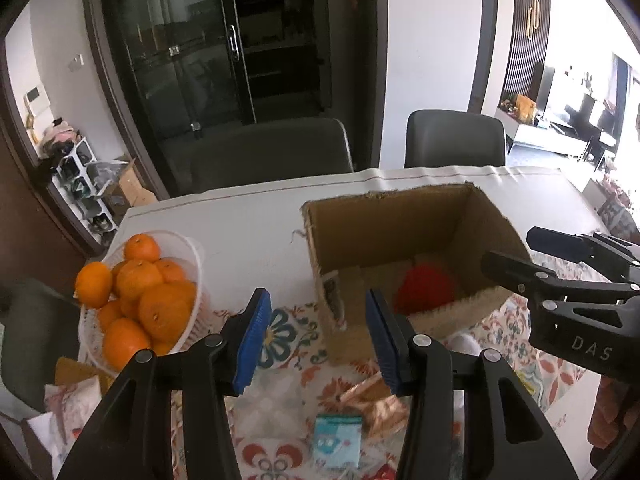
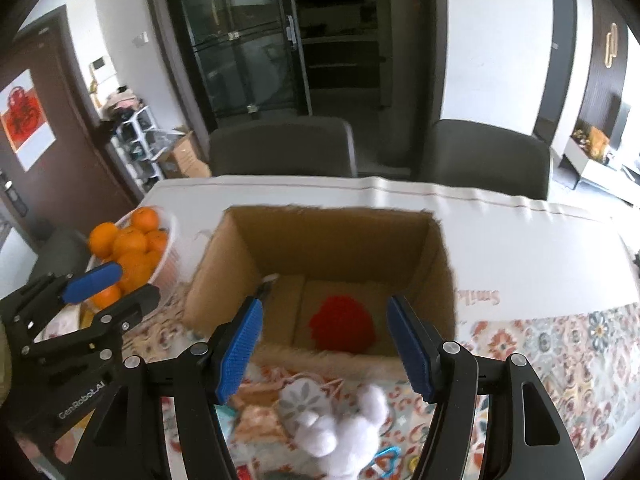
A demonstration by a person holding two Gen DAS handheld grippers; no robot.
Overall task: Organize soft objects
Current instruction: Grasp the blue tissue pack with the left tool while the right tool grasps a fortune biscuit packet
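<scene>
Both grippers, left [image 1: 316,340] ("GenRobot.AI") and right [image 2: 328,346] ("DAS"), gape empty before cardboard box [image 2: 332,240].

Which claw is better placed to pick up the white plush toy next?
Probably the right claw: it is open, with the white plush toy directly below its fingers. The left claw sits over wrapped packets instead.

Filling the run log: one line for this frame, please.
left tool: open, empty | right tool: open, above white plush toy | red soft object: in cardboard box
</scene>
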